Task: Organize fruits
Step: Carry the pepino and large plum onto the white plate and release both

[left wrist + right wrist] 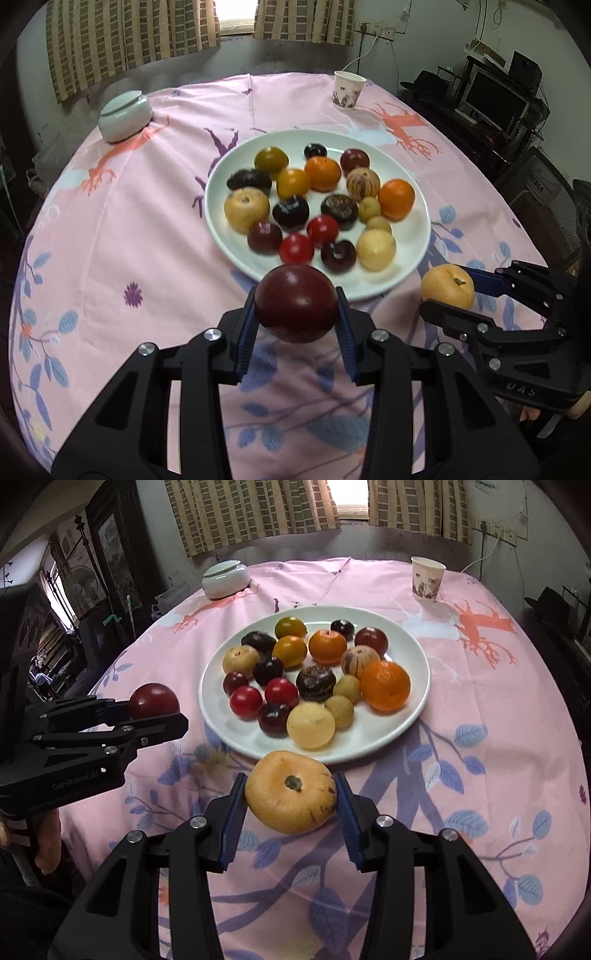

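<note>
A white plate (413, 258) (410, 716) on the pink tablecloth holds several fruits: oranges, red and dark plums, yellow and tan ones. My left gripper (296, 306) (155, 710) is shut on a dark red plum (295, 302) (154, 700), held above the cloth just in front of the plate's near rim. My right gripper (291, 794) (448, 293) is shut on a yellow-orange round fruit (291, 791) (447, 286) with its stem end facing up, also lifted off the cloth, near the plate's front right edge.
A pale green lidded jar (125, 116) (225, 579) stands at the far left of the round table. A paper cup (348, 90) (427, 579) stands at the far right. Curtains hang behind; a desk with a monitor (493, 98) lies to the right. A hand (46, 843) holds the left gripper.
</note>
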